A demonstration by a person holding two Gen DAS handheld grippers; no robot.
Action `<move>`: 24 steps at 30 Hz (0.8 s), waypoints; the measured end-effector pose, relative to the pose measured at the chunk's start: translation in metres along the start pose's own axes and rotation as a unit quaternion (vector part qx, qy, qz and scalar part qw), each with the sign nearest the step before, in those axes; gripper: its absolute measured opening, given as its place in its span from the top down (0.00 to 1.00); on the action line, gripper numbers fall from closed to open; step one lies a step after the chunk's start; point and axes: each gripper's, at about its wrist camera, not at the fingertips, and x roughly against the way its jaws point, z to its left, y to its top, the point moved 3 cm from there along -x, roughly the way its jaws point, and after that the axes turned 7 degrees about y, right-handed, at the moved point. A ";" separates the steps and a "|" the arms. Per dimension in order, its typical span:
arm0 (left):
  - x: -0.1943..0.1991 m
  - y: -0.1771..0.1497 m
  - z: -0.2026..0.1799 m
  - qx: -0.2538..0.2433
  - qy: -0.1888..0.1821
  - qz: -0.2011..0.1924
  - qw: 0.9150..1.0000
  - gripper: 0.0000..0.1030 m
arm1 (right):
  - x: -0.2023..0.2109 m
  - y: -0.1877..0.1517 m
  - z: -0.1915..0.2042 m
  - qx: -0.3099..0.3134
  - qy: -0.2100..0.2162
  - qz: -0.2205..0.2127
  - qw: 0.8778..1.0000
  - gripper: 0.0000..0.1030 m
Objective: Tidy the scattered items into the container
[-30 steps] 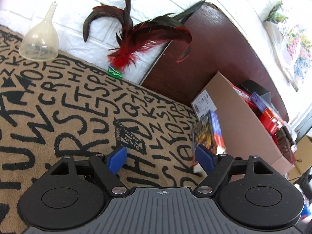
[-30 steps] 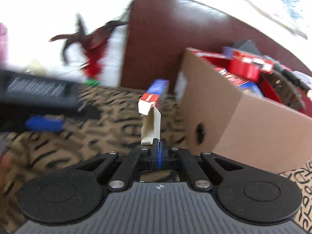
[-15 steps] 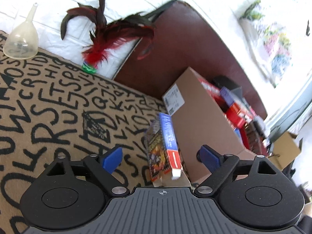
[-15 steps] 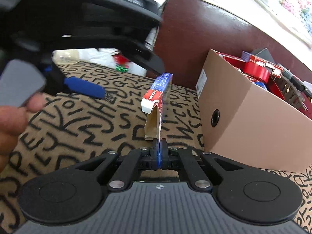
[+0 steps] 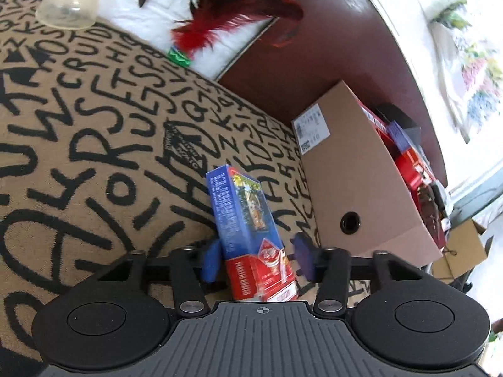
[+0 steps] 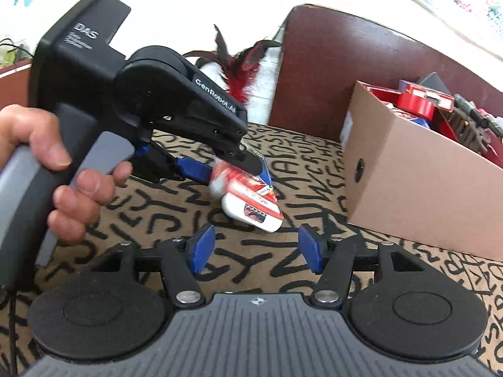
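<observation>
Cardboard container [image 5: 355, 176], a plain brown box with a round hole in its side and a white label on one end, sits on my lettered rug [image 5: 94, 132] against a dark red-brown panel [image 5: 342, 53], already packed with red and blue packets. The small blue-and-red carton [image 5: 248, 238] has changed hands since half a second ago: then my right gripper [image 6: 256, 248] had its fingers pressed together on the carton's open flap; now they are spread wide with nothing between them. My left gripper [image 5: 256, 259] has moved in, and the carton stands between its blue pads [image 5: 210, 262]. The left-hand pad touches the glossy printed side; the other looks just apart, so I cannot tell whether the grip has closed. From the right wrist view the carton [image 6: 251, 201] tilts under the left gripper's black nose, its white end toward me, close to the container [image 6: 418, 176] but outside it. Beyond, a red and dark feather toy [image 5: 232, 22] with a green base lies at the rug's far edge, and a translucent plastic funnel [image 5: 67, 3] stands mouth-down near the white brick wall.
</observation>
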 end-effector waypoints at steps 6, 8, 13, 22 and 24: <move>0.001 0.004 0.006 -0.005 -0.009 0.005 1.000 0.37 | -0.007 0.008 0.000 -0.015 0.028 0.001 1.000 0.29; 0.000 0.004 0.007 -0.007 -0.014 0.004 1.000 0.40 | -0.013 0.012 0.001 -0.009 0.030 0.000 1.000 0.27; -0.003 0.007 0.012 -0.004 -0.026 0.008 1.000 0.42 | -0.034 0.026 -0.001 -0.013 0.041 -0.001 0.999 0.25; -0.009 0.009 0.014 -0.019 -0.023 0.018 0.999 0.64 | -0.068 0.028 -0.022 -0.086 0.068 0.036 0.993 0.35; -0.006 0.005 0.007 -0.029 -0.015 0.021 0.999 0.67 | -0.064 0.026 -0.023 -0.089 0.066 0.036 0.993 0.35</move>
